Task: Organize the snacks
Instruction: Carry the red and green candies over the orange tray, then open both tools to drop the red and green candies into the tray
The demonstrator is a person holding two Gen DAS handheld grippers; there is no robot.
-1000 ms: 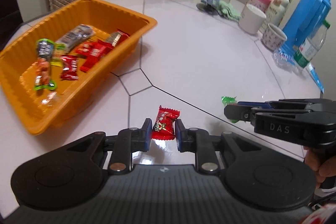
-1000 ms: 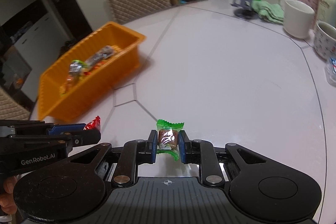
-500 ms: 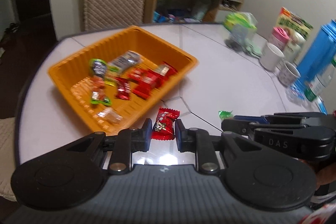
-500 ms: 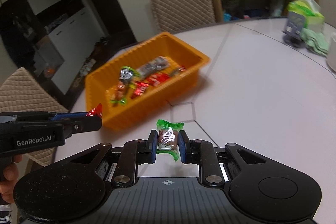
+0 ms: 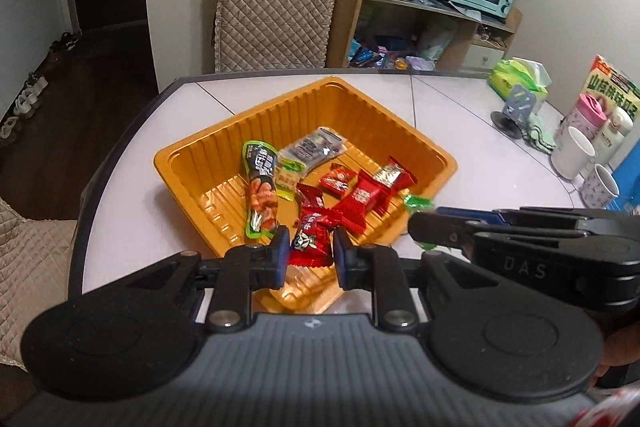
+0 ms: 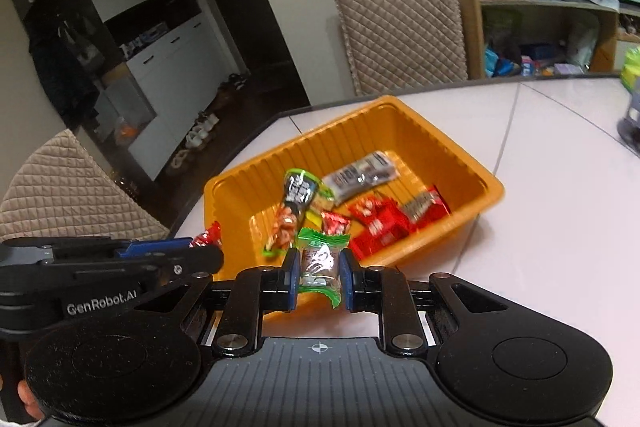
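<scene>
Clamped between the left gripper (image 5: 308, 255) fingers, a red candy (image 5: 310, 241) is held above the orange tray (image 5: 424, 147). A green candy (image 6: 319, 263) is pinched between the right gripper (image 6: 319, 281) fingers at the tray's near rim.

White lettering reading "GenRobot.AI" runs along the side of the left claw (image 6: 120, 259); raised letters "DAS" mark the housing of the right claw (image 5: 436, 231). A yellow-green box (image 5: 612, 91) at the worktop's far edge carries large Chinese characters, too small to read with confidence.
</scene>
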